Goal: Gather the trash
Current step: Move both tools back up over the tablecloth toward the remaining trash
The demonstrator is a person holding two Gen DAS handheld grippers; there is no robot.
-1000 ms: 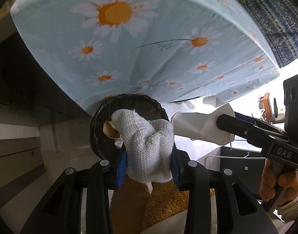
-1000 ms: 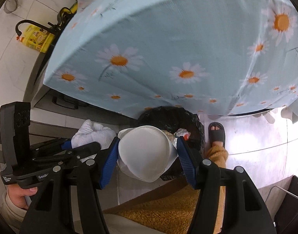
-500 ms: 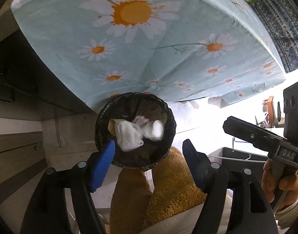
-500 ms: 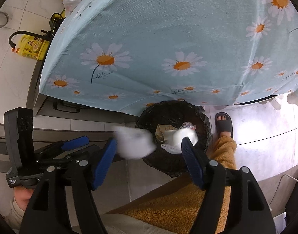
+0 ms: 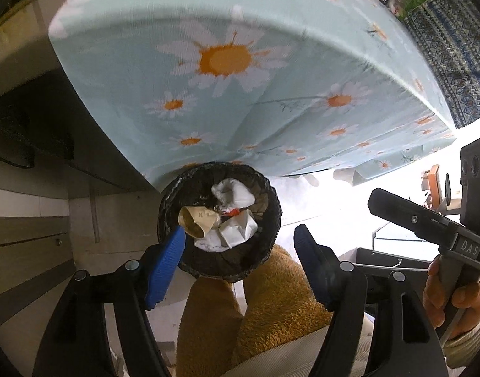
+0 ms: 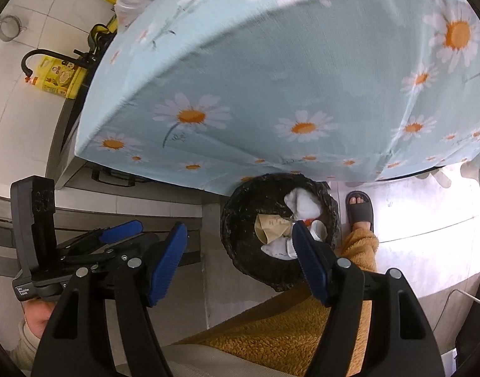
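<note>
black-lined bin [image 5: 219, 220]: trash [image 5: 232, 193] inside; left gripper [image 5: 240, 251] and right gripper [image 6: 240, 251] agape, empty. lift clear before leaving.

Blown-out floor glare, blurred fisheye edges

Daisy-print blue tablecloth [image 6: 271, 78] over table, pale tiled floor [image 6: 422, 207], dark cabinet [image 5: 35, 132], bright daylight at right.

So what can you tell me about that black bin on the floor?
The bin is round, lined with a crinkly black bag, and stands upright on the pale floor, its far rim tucked under the daisy tablecloth. Inside lie white crumpled wads, a tan paper cup and something red.
</note>
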